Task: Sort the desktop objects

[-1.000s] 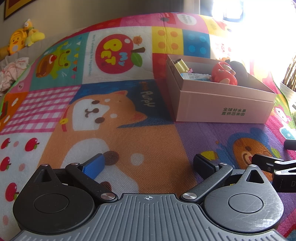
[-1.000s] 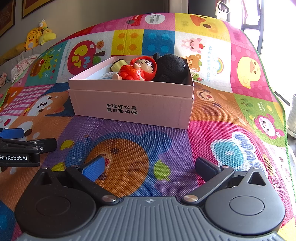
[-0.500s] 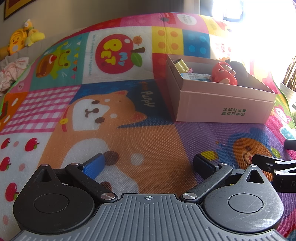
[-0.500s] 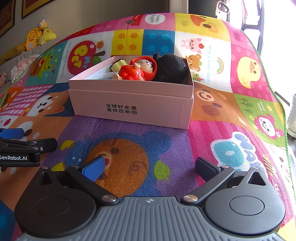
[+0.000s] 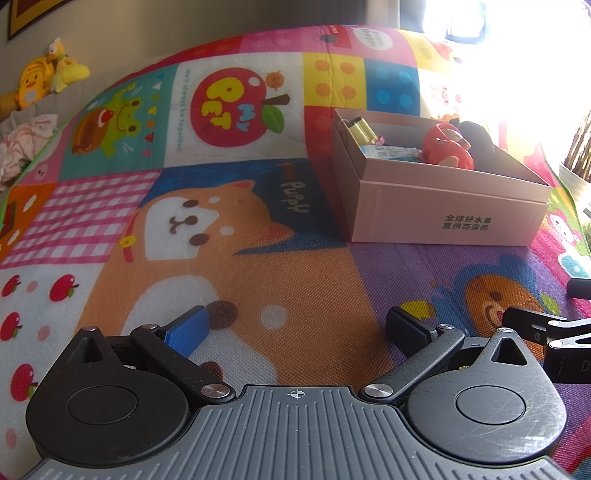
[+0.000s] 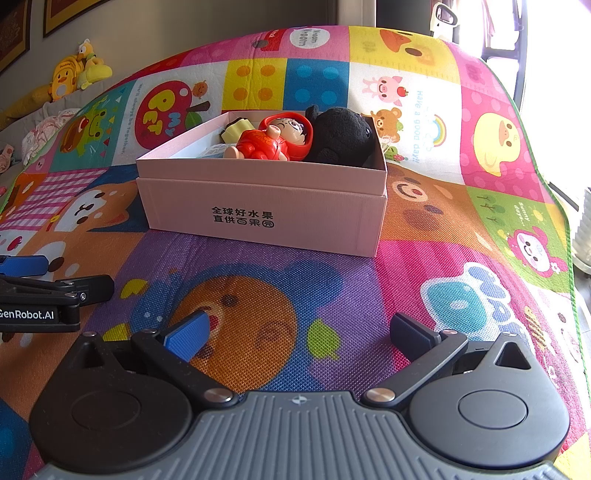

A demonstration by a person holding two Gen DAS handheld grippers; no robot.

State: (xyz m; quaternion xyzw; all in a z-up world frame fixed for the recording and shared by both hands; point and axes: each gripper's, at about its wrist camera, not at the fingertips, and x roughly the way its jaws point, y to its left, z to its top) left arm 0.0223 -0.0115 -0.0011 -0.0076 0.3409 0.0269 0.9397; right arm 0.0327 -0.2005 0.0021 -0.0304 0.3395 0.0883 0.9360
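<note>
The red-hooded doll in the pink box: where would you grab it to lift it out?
Probably across the red doll's torso, coming from above: it lies on its side among other things, walled in by the box, with the black plush close beside its head.

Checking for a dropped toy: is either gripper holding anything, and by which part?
Nothing is held: left gripper and right gripper are both open and empty.

This is a home, most likely a living room or children's play area. A colourful cartoon play mat [image 6: 424, 229] printed with animals, an apple and toy bricks covers the surface, yellow duck plush toys [image 6: 74, 72] sit on a grey sofa [image 5: 55, 101] beside crumpled clothing [image 5: 26, 147], and framed pictures [image 6: 62, 13] hang on the wall near a bright window [image 6: 554, 55].
</note>
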